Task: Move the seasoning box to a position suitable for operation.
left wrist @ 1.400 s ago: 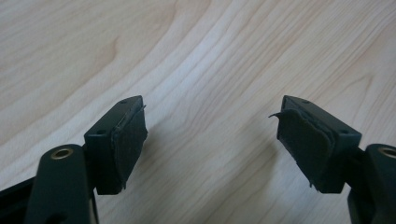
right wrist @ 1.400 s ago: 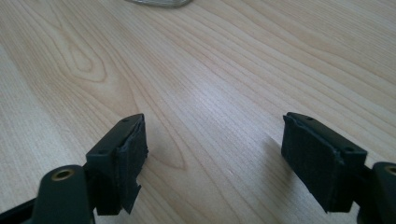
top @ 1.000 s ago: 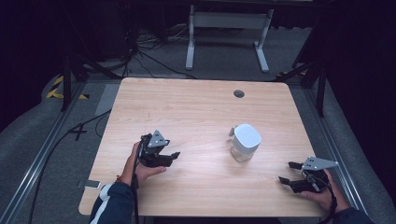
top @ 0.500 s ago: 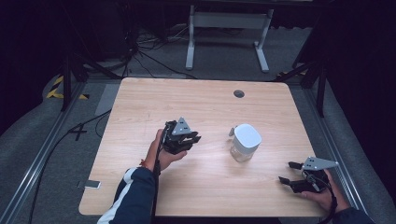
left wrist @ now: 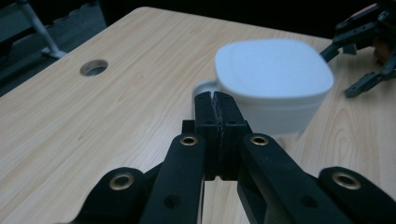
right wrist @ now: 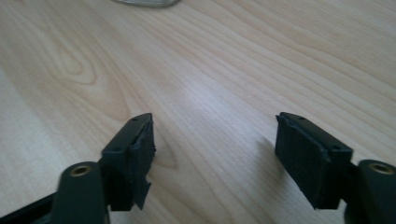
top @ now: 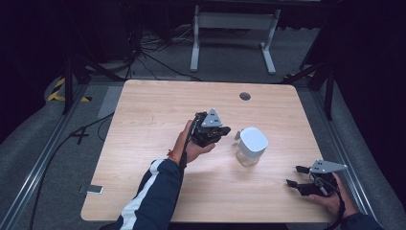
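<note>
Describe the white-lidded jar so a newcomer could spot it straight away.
Start from the wooden table and look right of its middle, below the round hole near the far edge. The jar stands there, just right of the left gripper, whose jaws are shut. It has a clear body and a white, rounded-square lid, and is the only container on the table.

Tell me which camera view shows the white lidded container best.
The left gripper view: the white lidded container sits close, lid and side tab plain, just beyond the shut left gripper. The high view shows it small; the right gripper view catches a blurred edge, perhaps its base.
</note>
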A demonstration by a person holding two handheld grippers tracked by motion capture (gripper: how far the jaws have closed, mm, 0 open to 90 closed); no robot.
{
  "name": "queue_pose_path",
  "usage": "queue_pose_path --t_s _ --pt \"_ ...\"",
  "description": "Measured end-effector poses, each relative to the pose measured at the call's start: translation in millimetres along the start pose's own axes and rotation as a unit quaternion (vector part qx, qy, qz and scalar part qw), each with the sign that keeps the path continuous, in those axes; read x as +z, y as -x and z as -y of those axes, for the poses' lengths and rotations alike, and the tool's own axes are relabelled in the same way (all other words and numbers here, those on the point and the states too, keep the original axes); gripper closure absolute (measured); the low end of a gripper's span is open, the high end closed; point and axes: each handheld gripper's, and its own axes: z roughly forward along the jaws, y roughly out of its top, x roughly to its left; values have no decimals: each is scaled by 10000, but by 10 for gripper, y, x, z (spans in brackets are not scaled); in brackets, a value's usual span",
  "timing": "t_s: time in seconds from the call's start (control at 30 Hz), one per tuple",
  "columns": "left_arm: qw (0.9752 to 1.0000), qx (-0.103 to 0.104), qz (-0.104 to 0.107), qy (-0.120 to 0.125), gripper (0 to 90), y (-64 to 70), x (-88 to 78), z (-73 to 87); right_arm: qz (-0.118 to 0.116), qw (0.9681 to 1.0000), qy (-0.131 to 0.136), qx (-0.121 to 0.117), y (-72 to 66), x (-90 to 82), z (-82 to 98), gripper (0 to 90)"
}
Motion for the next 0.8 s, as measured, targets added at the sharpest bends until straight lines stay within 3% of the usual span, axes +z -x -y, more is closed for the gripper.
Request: queue_pose_path --t_s 0.23,0.33,0.37,0.4,0.43,0.47,0.53,0.8 --pt "9998 1 155 83 897 27 197 -157 50 9998 186 -64 -10 -62 -198 486" --pt "9998 31 176 40 897 33 298 -206 0 9997 223 -120 -24 -87 -307 596" --pt "9998 32 191 0 897 36 357 -223 -76 9994 287 -199 -31 -112 -369 681" --pt "9998 32 191 0 897 36 357 -223 -76 9994 287 -199 -31 -112 -369 681" --pt "9998 52 199 -35 897 33 424 -244 -148 9991 308 -254 -36 -133 -428 760" --pt "9998 52 199 -35 897 33 424 -244 -148 9991 308 -254 -36 -133 -428 760" --pt "9998 56 178 -64 897 33 477 -261 -169 9986 382 -324 -45 -157 -505 845" --pt "9998 -29 153 -104 897 14 597 -261 -192 9975 491 -475 -87 -188 -715 890"
